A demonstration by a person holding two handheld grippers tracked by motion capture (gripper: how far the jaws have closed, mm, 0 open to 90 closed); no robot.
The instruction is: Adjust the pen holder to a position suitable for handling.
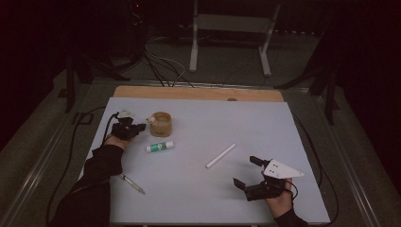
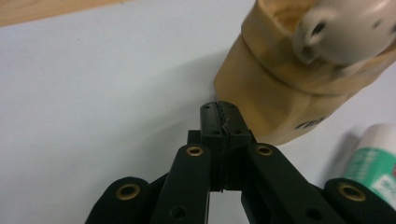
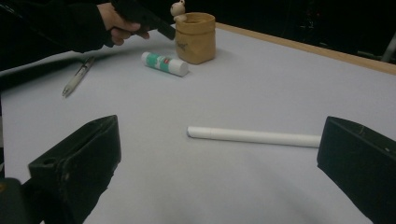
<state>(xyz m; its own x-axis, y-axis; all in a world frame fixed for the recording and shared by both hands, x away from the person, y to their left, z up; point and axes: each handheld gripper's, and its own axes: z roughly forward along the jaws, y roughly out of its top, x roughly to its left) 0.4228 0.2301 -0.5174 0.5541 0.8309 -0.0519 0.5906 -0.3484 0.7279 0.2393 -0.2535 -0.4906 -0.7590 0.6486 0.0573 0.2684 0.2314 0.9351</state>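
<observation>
My left gripper [image 1: 142, 126] [image 2: 219, 111] is shut with nothing between its jaws, its tip just short of the lower left wall of a tan paper-like cup [image 1: 161, 124] [image 2: 271, 93]. A small pale figure head [image 2: 345, 32] [image 3: 178, 8] sits at the cup's rim. A green-and-white glue stick [image 1: 160, 147] [image 2: 379, 161] [image 3: 164, 63] lies just in front of the cup. My right gripper [image 1: 247, 172] [image 3: 219, 156] stands wide open near the front right. A white stick [image 1: 220, 156] [image 3: 254, 136] lies on the table beyond its jaws.
A pen [image 1: 133, 184] [image 3: 77, 77] lies at the front left beside the person's left sleeve. A pale sheet [image 1: 198, 189] covers the wooden table [image 1: 198, 92]. Cables and a white frame stand on the floor behind.
</observation>
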